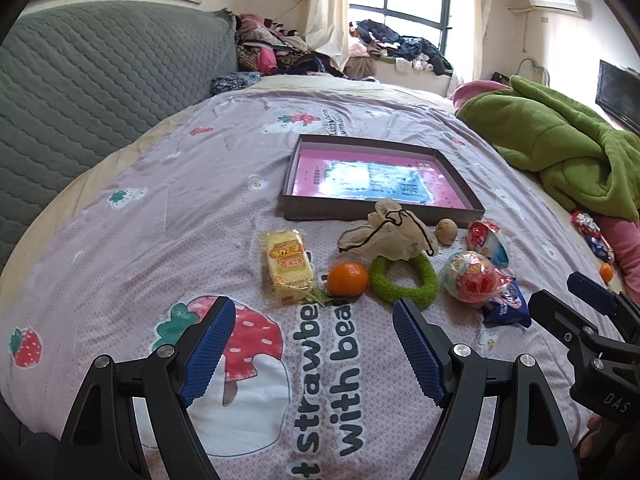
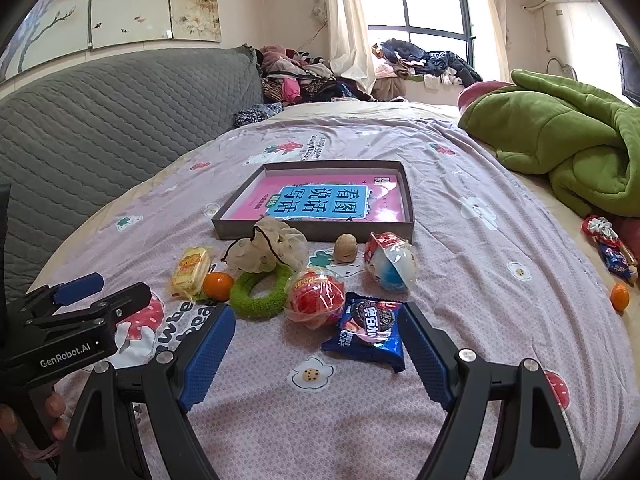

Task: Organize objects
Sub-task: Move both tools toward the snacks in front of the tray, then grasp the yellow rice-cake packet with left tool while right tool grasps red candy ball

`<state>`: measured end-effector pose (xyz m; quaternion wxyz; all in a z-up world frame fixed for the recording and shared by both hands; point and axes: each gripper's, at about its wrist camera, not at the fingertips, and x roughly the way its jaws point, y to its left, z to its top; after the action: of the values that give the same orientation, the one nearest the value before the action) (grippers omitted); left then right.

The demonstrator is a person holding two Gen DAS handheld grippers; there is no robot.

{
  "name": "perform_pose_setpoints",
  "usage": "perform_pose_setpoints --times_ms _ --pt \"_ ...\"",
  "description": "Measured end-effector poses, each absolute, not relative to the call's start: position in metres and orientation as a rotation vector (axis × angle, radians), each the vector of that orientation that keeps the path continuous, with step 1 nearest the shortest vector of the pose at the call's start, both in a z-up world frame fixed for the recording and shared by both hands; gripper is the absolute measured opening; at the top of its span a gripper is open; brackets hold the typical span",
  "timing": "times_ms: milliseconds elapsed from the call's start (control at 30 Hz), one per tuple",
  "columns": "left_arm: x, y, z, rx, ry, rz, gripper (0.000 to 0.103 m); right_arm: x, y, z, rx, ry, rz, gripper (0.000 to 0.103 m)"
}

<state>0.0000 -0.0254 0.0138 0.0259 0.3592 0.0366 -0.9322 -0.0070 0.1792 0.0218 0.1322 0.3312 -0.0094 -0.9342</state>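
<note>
A shallow grey box (image 1: pixel 380 212) (image 2: pixel 316 232) holding a pink and blue book lies on the bed. In front of it lie a yellow snack pack (image 1: pixel 286 266) (image 2: pixel 190 270), an orange (image 1: pixel 348 279) (image 2: pixel 218 286), a green ring (image 1: pixel 404 280) (image 2: pixel 260 290), a beige cloth pouch (image 1: pixel 390 236) (image 2: pixel 272 250), a walnut (image 1: pixel 446 231) (image 2: pixel 346 247), a red wrapped ball (image 1: pixel 474 276) (image 2: pixel 316 296), a blue-white toy egg (image 1: pixel 488 240) (image 2: pixel 392 262) and a blue cookie packet (image 1: pixel 506 310) (image 2: pixel 368 326). My left gripper (image 1: pixel 314 344) (image 2: pixel 102 290) is open and empty, short of the snack and orange. My right gripper (image 2: pixel 316 350) (image 1: pixel 572 296) is open and empty, with the cookie packet near its right finger.
A green blanket (image 1: pixel 560 148) (image 2: pixel 568 144) is heaped at the right. A second orange (image 2: pixel 620 297) (image 1: pixel 606 272) and wrapped sweets (image 2: pixel 608 248) lie near the right bed edge. A grey quilted headboard (image 1: pixel 100 80) rises on the left. Clothes are piled by the window.
</note>
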Motion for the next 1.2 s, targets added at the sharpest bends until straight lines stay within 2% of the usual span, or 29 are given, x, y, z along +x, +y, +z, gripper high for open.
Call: perform_pose_setpoints --times_ms 1200 --pt "-0.090 -0.051 -0.027 1.256 0.139 -2.762 0.082 -0.078 0.148 -0.018 1.151 0.120 -2.683 0.083"
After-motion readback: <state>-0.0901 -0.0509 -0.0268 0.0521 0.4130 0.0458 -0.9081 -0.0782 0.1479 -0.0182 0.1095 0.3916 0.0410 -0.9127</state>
